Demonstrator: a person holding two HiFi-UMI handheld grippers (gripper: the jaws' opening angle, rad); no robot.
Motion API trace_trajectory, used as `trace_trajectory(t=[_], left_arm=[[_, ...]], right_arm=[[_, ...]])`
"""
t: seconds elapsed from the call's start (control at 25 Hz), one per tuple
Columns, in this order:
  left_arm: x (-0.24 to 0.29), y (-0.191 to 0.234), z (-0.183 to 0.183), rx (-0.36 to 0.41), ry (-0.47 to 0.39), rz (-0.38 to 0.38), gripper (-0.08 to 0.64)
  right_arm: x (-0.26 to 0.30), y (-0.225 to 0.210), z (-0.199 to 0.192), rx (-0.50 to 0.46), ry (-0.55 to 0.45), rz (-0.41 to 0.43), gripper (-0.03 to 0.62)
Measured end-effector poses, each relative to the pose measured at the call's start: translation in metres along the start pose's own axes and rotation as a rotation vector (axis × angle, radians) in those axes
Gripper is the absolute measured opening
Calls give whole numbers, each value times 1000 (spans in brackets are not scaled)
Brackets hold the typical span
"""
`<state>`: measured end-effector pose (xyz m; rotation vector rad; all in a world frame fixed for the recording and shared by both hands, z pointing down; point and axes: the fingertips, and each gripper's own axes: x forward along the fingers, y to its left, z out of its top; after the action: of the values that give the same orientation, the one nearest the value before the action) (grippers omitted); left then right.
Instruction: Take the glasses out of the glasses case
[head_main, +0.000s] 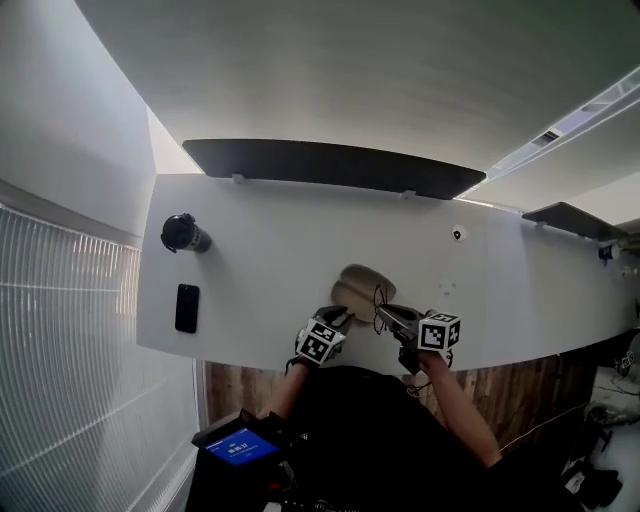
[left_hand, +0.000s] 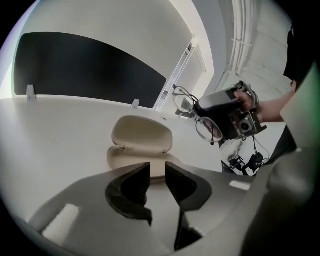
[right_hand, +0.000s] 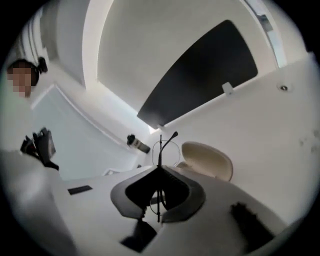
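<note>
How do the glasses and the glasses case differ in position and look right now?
The glasses are held off the table, clamped in the right gripper; the glasses case lies on it. The glasses are thin dark wire; the glasses case is a broad beige shell, open. Both are near the table's front edge.

Soft, even light is washing over the white table (head_main: 280, 240), leaving almost no shadow on it. A ceiling strip (head_main: 575, 122) is glaring at the head view's right. Fisheye is bending every edge, and black corners are ringing both gripper views. The right gripper view is looking soft, with the glasses (right_hand: 160, 155) blurring close to the lens.
</note>
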<state>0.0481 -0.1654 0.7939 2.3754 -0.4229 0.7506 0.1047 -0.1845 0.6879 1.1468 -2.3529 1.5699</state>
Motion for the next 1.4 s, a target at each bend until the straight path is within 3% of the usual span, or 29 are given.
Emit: trace_trajectory(t=[0.16,0.32,0.52,0.68,0.96,1.12,1.4], left_arm=[[-7,-16,8,17,-44,-3,100],[-9,-44,14,48,-79,-39,100],[-9,-66,11,39,-80,-39,95],[-5,-80,5,49,-63,-21,92],[5,-98,3,47,-48,-3,91],[3,-97,3,17,-44,27,91],[-2,-95,7,-40,-73,70,91]], right_arm=[[-51,-21,6,194,-245,71,29],[-99,-64,-15,335,-372,66,29],[-124,-112,-57,568,-425,40,29],[-123,-139,-88,745,-389,23,29],[-119,-166,-89,788,-384,71,29],[-111,-170,-89,805,-322,51,29],[-93,-175,-85,840,-316,112,29]])
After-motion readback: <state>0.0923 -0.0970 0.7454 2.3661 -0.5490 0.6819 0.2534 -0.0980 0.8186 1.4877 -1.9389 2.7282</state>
